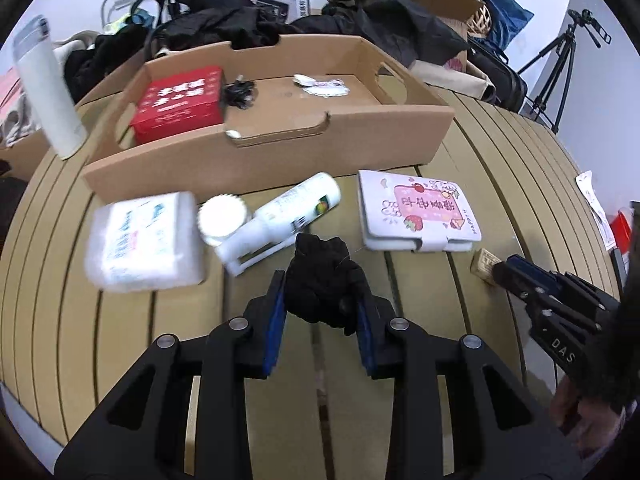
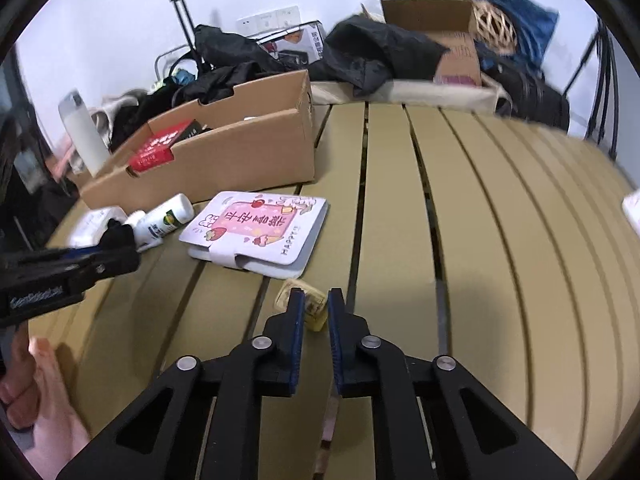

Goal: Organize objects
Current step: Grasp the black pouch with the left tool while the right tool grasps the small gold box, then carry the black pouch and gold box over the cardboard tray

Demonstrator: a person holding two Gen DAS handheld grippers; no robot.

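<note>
My left gripper [image 1: 322, 286] is shut on a black bundled cloth [image 1: 322, 276], held above the slatted table; it also shows in the right wrist view [image 2: 116, 236]. My right gripper [image 2: 316, 304] has its jaws narrowly apart around a small yellow block [image 2: 310, 308] on the table, and whether the pads touch it is unclear; the block shows in the left wrist view [image 1: 484, 264]. Ahead lie a white spray bottle [image 1: 280, 220], a white tissue pack [image 1: 146, 240], a white round lid [image 1: 221, 216] and a white-pink case [image 1: 418, 210]. The cardboard tray [image 1: 260, 164] holds a red box [image 1: 178, 100].
A white tumbler [image 1: 46, 88] stands left of the tray. Black clothes, bags and cardboard boxes [image 1: 440, 4] pile behind the table. A tripod [image 1: 560, 64] stands at the far right. Papers [image 1: 596, 204] lie at the table's right edge.
</note>
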